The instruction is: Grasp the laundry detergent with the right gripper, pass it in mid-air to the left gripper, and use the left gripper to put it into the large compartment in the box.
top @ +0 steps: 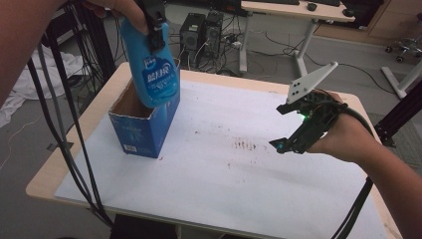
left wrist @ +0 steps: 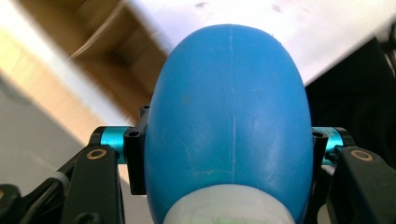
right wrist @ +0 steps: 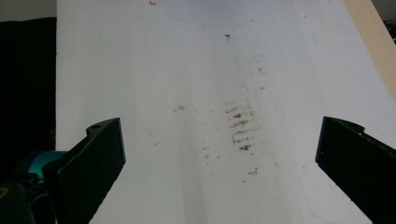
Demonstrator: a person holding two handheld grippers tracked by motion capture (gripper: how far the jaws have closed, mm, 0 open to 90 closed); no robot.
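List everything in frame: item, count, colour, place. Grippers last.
Bottle: 1, blue with white print, held bottom-down over the box's open top, lower end just inside.
Box: 1, blue outside, brown cardboard inside, open top, on the table's left part.
Table: 1, white sheet on a light wood top, brownish smudges near the middle.
Computer towers: 2, dark, on the floor behind the table.
Desk: 1, light wood top with white legs, background.
Left gripper: 1, black, shut on the bottle's upper part.
Right gripper: 1, black with a grey plate, jaws open, above the table's right part.
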